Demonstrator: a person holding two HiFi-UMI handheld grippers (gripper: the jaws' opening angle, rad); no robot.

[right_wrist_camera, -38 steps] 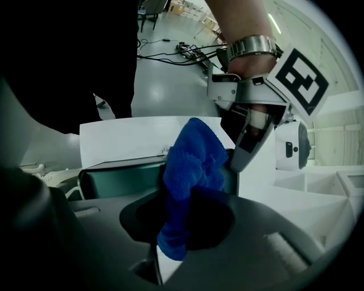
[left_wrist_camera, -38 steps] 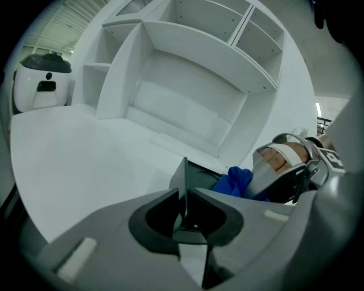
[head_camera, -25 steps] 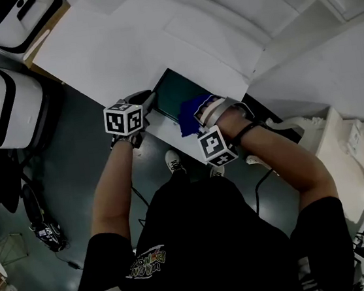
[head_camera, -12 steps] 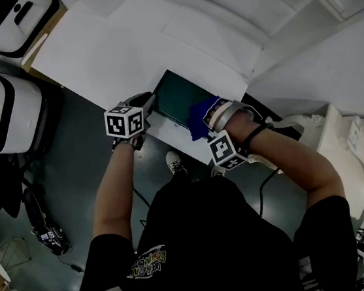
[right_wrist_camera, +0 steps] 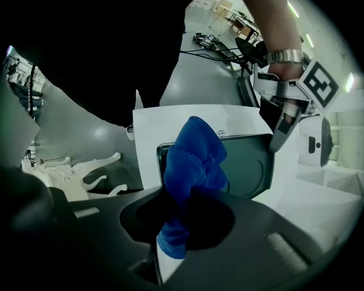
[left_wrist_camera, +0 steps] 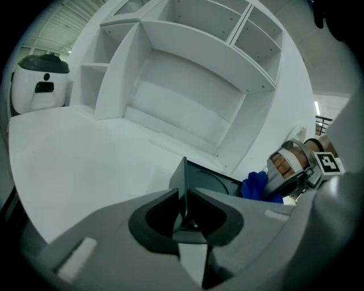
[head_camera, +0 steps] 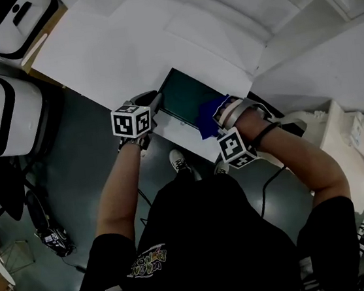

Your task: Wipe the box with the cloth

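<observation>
A flat dark green box (head_camera: 186,95) lies at the near edge of the white table (head_camera: 111,51). My left gripper (head_camera: 154,101) is shut on the box's left edge; in the left gripper view the thin box wall (left_wrist_camera: 183,182) stands clamped between the jaws of the left gripper (left_wrist_camera: 183,204). My right gripper (head_camera: 217,113) is shut on a bunched blue cloth (head_camera: 209,112), which rests on the box's right near part. In the right gripper view the cloth (right_wrist_camera: 193,162) rises from the right gripper (right_wrist_camera: 173,230) and covers part of the box (right_wrist_camera: 250,165).
White open shelving (left_wrist_camera: 187,85) stands behind the table. Two white rounded machines (head_camera: 2,104) stand on the dark floor at the left. Cables (head_camera: 48,234) lie on the floor. White shaped parts (right_wrist_camera: 74,170) lie on the floor to the right of the person.
My right gripper has slid the blue cloth rightward along the box's near side. The left gripper keeps its hold on the left edge.
</observation>
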